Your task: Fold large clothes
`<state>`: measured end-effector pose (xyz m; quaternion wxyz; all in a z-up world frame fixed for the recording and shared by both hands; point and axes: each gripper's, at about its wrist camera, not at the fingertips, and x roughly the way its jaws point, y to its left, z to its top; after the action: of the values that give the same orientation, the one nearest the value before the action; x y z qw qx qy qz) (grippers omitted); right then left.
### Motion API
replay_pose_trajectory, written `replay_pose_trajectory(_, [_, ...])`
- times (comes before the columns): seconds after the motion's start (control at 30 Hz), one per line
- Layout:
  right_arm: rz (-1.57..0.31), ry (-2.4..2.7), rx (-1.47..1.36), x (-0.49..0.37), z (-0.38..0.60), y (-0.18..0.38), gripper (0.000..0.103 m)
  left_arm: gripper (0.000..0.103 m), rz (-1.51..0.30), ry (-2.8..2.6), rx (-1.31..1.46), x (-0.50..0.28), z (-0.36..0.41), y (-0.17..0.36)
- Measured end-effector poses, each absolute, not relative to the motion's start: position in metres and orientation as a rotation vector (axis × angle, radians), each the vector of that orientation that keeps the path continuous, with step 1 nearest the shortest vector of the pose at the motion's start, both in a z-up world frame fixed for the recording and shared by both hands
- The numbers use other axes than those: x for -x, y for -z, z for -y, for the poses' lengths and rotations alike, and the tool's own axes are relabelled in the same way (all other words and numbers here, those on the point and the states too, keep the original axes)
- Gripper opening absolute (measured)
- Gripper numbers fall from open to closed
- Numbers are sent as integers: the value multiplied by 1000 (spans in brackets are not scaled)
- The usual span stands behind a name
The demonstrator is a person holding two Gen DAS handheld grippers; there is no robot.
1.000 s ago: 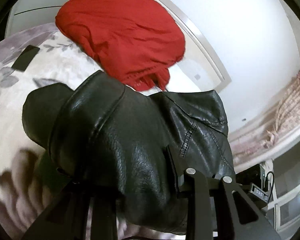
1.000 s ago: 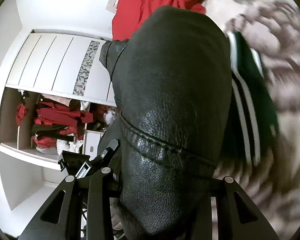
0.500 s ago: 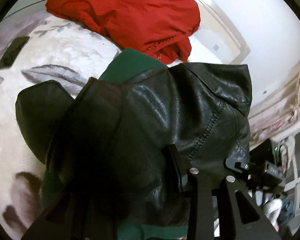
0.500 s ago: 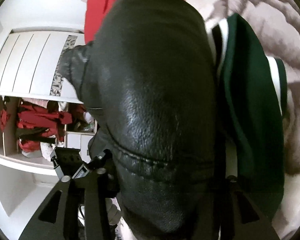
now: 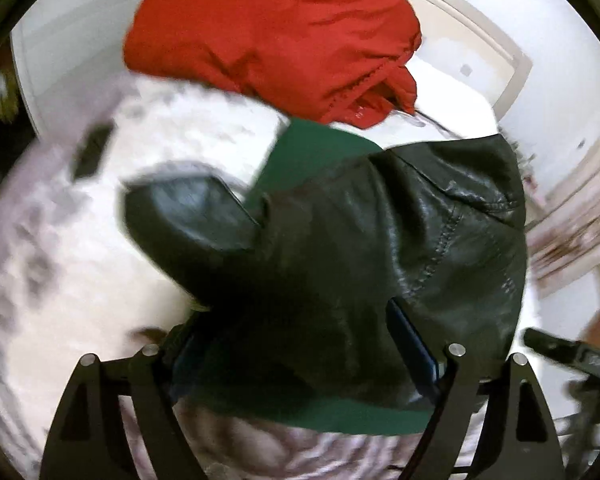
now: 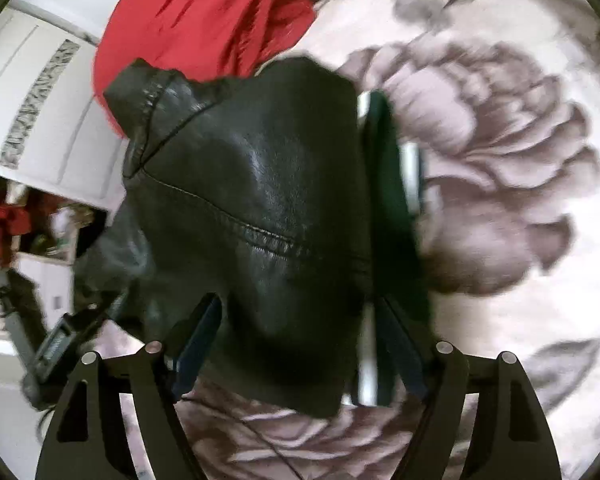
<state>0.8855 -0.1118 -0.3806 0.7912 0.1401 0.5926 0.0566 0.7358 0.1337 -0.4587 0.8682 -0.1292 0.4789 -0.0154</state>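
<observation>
Spreading apart, the jaws of the left gripper [image 5: 300, 344] are opening, their 2 fingers now standing wide on either side of the black leather jacket [image 5: 380, 248], which lies between them without being pinched; 1 second ago those fingers sat close together, clamped on the leather. In the left wrist view, from left to right: a dark flat object [image 5: 90, 156], too blurred to identify, lies on the floral blanket [image 5: 60, 280]; a rounded fold of the jacket juts over the blanket; the bulk of the jacket rests on a green garment [image 5: 312, 152], whose edge shows beyond and below it. In the earliest left view no green was visible. Behind both, a red garment [image 5: 272, 36] is heaped against the white wall.

The right gripper [image 6: 296, 344] is likewise opening, its fingers wide apart with the jacket [image 6: 260, 208] between them and no pad seen pressing the leather; earlier they gripped it narrowly. From left to right in this view: white cabinet doors [image 6: 32, 112] and an open shelf with red clothes [image 6: 0, 220]; the jacket, covering most of the green garment [image 6: 392, 208], whose white stripes show along the jacket's right edge; then the blanket's large flower print [image 6: 500, 160]. The red garment [image 6: 204, 16] lies beyond the jacket's collar. The jacket fills the centre of both views and hides what is beneath it.
</observation>
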Motion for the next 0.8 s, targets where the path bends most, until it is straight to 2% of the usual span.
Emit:
replay_pose_trajectory(0.2, [-1179, 101, -39, -812, 101, 354, 86, 86, -933, -67, 70, -690, -123, 414])
replay_pose_trajectory(0.37, [-1128, 133, 31, -752, 86, 321, 87, 86, -918, -94, 0, -638, -116, 364])
replay_pose_trajectory(0.8, [-933, 182, 56, -545, 72, 127, 87, 86, -827, -13, -43, -472, -92, 209])
